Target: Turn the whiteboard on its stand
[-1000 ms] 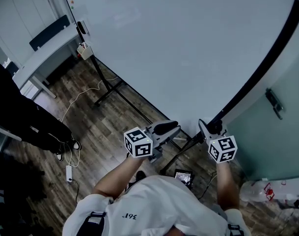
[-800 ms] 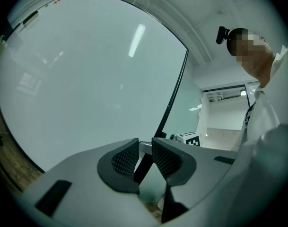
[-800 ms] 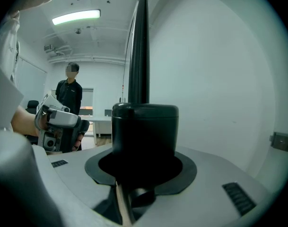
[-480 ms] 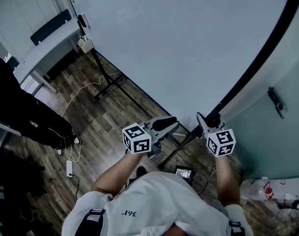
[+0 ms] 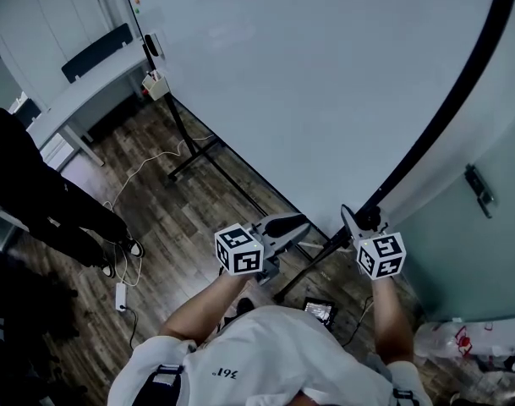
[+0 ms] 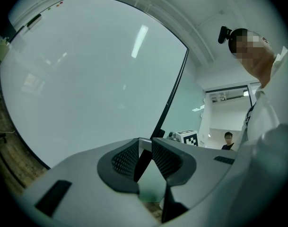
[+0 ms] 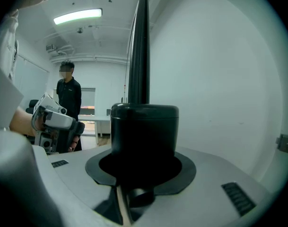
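Note:
The whiteboard [image 5: 325, 83] stands tilted on its black stand [image 5: 189, 146] and fills the upper part of the head view. Its black side post [image 5: 443, 117] runs down to a round black knob [image 7: 144, 131]. My right gripper [image 5: 363, 222] has its jaws around that knob, and the pads sit against its sides. My left gripper [image 5: 295, 222] reaches the board's lower edge [image 6: 143, 144] near the corner. A pale strip of that edge lies between its fingertips, which stand a narrow gap apart.
A person in dark clothes [image 5: 37, 193] stands at the left, beside a white desk [image 5: 79, 91]. A cable [image 5: 147, 163] and a power strip [image 5: 119, 296] lie on the wooden floor. A small screen [image 5: 318, 309] lies by the stand's foot. A glass wall [image 5: 485, 193] is right.
The head view has shifted slightly, and the person at the left has moved a little. Both grippers stay where they were against the board and knob.

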`<state>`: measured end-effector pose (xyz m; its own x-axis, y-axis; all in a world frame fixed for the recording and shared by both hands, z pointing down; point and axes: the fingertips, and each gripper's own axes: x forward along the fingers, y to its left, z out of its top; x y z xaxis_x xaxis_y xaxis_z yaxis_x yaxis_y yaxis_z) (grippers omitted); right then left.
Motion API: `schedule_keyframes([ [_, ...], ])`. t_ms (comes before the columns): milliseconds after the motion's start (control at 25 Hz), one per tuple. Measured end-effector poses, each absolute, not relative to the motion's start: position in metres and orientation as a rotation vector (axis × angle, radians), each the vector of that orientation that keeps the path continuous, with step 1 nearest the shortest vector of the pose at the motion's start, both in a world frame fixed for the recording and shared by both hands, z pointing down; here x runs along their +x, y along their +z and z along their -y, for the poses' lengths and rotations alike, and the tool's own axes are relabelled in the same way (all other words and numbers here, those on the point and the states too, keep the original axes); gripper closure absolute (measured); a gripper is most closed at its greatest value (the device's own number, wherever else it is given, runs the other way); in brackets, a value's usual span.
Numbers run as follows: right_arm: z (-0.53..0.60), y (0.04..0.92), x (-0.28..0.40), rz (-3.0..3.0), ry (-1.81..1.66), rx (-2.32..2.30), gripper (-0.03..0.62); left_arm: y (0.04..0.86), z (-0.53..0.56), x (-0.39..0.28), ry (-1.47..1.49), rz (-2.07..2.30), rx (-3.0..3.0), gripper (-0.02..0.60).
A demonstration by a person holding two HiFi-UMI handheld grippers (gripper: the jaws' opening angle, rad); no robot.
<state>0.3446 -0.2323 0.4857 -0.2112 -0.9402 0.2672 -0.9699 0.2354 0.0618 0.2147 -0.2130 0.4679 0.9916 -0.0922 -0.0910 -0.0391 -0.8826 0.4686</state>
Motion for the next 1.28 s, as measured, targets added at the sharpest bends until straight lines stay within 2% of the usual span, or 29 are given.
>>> schedule_keyframes([
  [1280, 0.212, 0.485, 0.344, 2.314, 0.117, 1.672, 0.444, 0.455, 0.198, 0.196, -0.221, 0.150, 2.653, 0.508],
])
